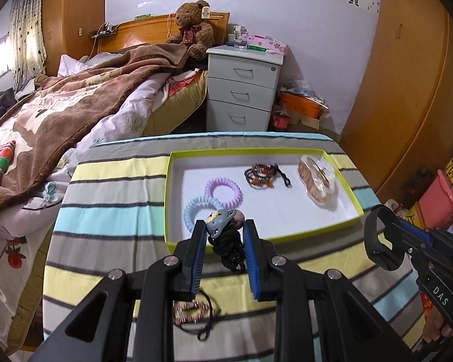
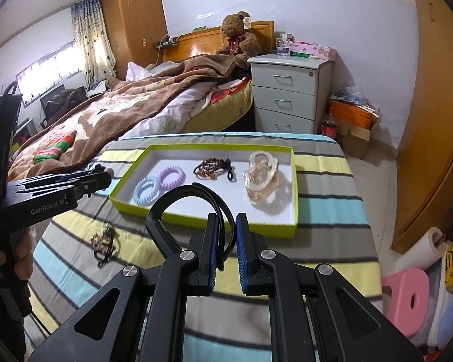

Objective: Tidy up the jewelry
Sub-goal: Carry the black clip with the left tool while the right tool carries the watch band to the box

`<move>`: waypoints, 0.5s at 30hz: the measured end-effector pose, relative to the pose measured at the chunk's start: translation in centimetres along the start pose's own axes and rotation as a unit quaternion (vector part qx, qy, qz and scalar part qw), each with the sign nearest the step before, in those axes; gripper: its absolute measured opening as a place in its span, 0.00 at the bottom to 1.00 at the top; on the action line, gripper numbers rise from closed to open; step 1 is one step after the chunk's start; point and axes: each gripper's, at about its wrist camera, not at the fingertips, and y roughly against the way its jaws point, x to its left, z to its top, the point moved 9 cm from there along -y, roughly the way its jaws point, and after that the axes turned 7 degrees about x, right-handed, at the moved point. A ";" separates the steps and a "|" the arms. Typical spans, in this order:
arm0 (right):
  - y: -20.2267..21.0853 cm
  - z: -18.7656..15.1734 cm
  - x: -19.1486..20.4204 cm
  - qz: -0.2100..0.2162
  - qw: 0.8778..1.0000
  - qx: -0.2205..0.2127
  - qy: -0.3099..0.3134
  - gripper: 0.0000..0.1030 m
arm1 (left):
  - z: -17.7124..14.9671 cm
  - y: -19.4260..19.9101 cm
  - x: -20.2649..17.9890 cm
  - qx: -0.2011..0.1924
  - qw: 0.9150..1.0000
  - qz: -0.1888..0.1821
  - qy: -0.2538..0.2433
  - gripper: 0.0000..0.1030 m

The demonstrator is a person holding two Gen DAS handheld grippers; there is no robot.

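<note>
My left gripper (image 1: 223,235) had its fingers clamped on a black braided hair tie with a grey-blue charm (image 1: 226,235), hanging at the green-rimmed white cardboard tray's (image 1: 344,178) six o'clock edge. My right gripper (image 2: 226,235) pinched a black looped band (image 2: 169,211). The tray's middle lay free between two spiral rings at nine o'clock and a clear clip at three. A beaded bracelet (image 1: 190,309) on the striped desk (image 1: 111,187) was half hidden behind my fingers.
</note>
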 end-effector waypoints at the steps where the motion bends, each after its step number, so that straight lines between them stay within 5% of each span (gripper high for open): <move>1: -0.5 0.3 0.0 0.000 1.000 0.003 -0.001 0.11 | 0.2 -0.3 0.1 0.002 1.000 -0.001 0.003 0.25; 15: -6.7 3.0 -0.1 -0.009 0.999 0.042 -0.006 0.11 | 4.2 -4.7 0.7 0.017 1.000 -0.015 0.014 0.25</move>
